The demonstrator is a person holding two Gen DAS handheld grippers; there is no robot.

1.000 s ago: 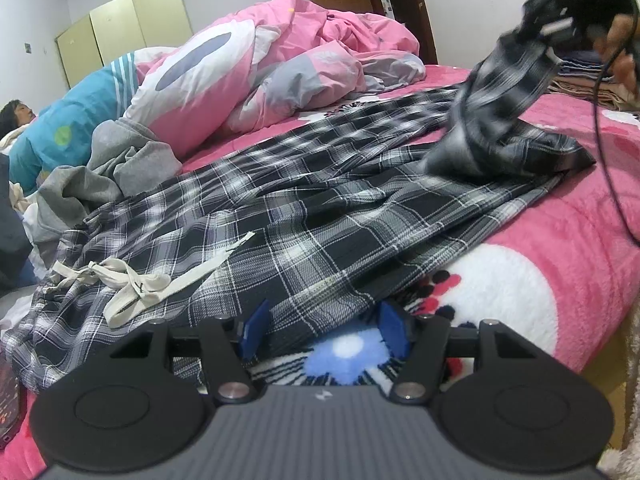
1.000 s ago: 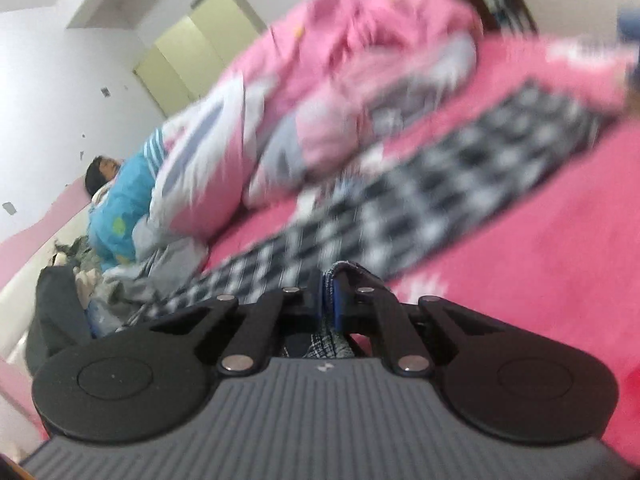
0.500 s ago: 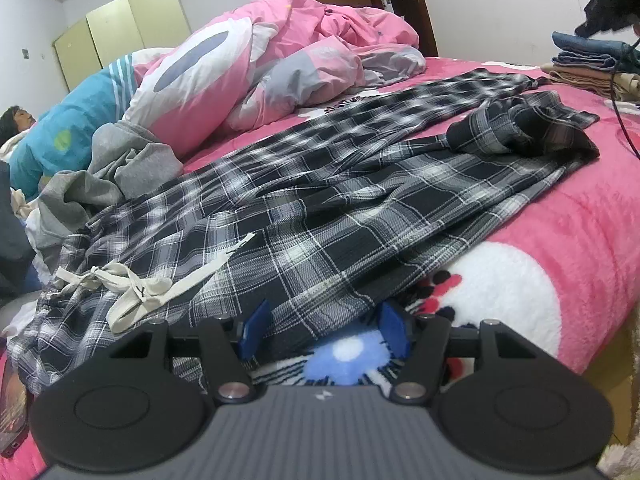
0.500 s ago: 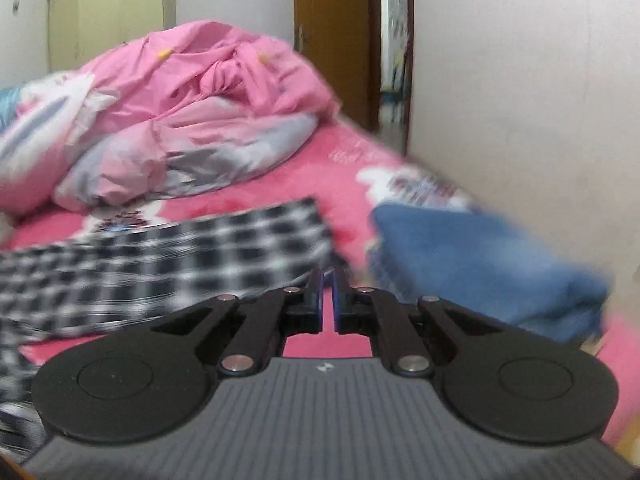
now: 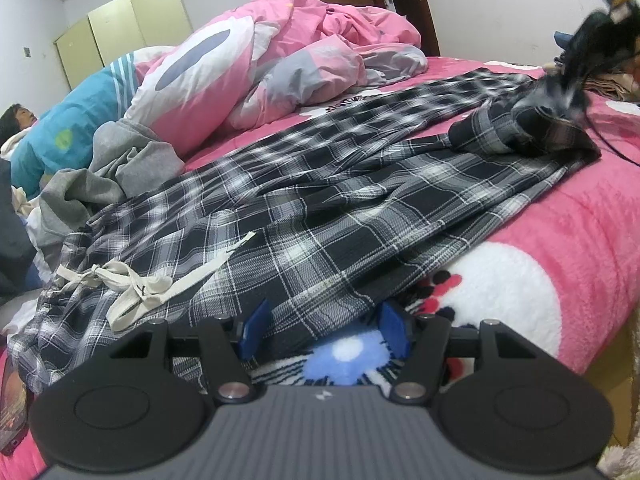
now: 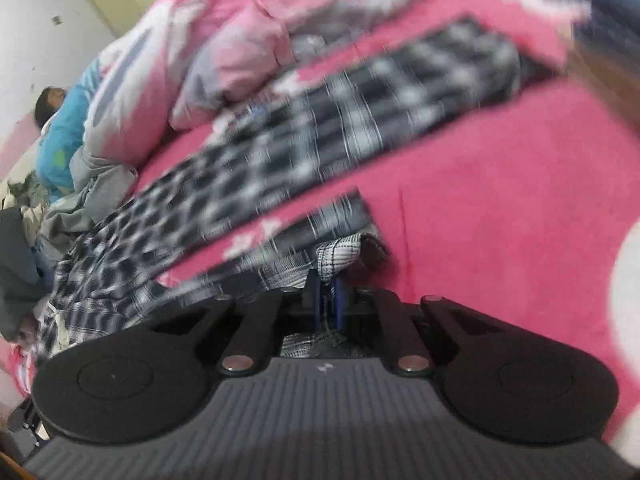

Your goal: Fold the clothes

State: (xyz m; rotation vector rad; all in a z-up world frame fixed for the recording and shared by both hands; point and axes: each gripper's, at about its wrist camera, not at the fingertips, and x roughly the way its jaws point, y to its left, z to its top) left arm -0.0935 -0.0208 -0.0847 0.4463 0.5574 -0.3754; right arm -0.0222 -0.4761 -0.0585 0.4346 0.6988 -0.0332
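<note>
Black-and-white plaid trousers (image 5: 320, 200) lie stretched across the pink bed, with a white drawstring (image 5: 136, 284) at the waist end on the left. My left gripper (image 5: 322, 330) is open and low at the bed's front edge, with the trousers' near edge between its blue pads. My right gripper (image 6: 330, 296) is shut on a fold of the plaid leg end (image 6: 340, 254); in the left wrist view it shows blurred at the far right (image 5: 576, 52), over the bunched leg end (image 5: 520, 132). The right wrist view is blurred by motion.
A pink and grey duvet (image 5: 304, 52) is heaped behind the trousers. A grey garment (image 5: 116, 168) lies at the left, a person in blue (image 5: 60, 120) beyond it. Folded clothes (image 6: 600, 12) are stacked at the far right. The bed edge (image 5: 600, 360) drops off at the right.
My right gripper let the leg end go and lifted away half a second ago. Now it is back down at the leg end and shut on the plaid cloth. The left gripper has not moved.
</note>
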